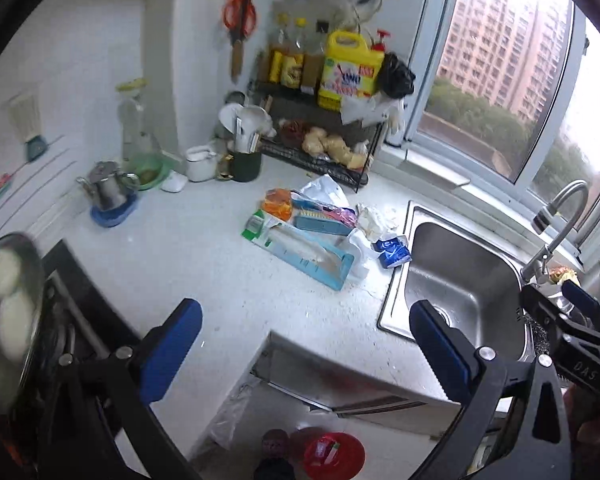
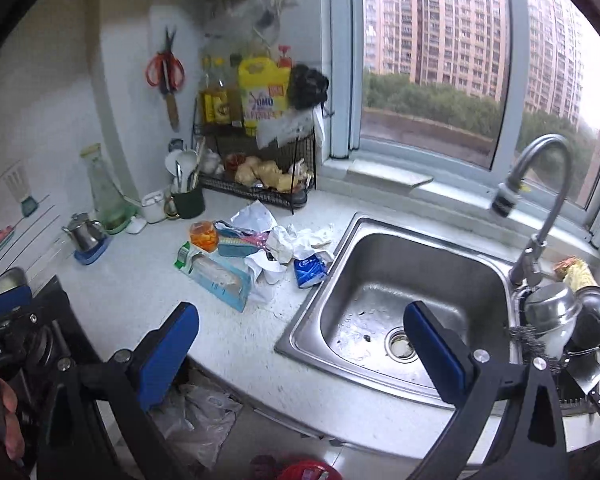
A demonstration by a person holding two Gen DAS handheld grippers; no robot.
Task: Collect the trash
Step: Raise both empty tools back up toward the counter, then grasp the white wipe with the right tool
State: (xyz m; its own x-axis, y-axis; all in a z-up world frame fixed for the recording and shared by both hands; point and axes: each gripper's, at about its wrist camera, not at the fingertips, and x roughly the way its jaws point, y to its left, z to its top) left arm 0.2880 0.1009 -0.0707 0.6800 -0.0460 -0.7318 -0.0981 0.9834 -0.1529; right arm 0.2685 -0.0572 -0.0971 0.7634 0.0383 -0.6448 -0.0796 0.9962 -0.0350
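Both grippers were held above the front edge of the white countertop, and nothing was gripped by either. The left gripper was spread wide, its blue-padded fingers well apart over the counter's front corner; the right gripper was likewise released, one finger over the counter and the other over the stainless sink.

The trash was seen heaped on the counter just left of the sink, in front of a black wire rack. In the heap were found a pale blue carton with a clear window, lying flat nearest the counter's front, a crumpled blue wrapper touching the sink's rim, crumpled white paper, an orange packet and a torn white bag (the pieces overlapped, so some edges could not be told apart).

A yellow detergent jug and oil bottles were stood on the rack's top shelf. Red-handled scissors were hung on the wall. A small steel kettle was set on a blue coaster near the wall. The faucet was arched over the sink, with steel bowls stacked just beside it. A red-lidded bin was seen on the floor below the counter edge.
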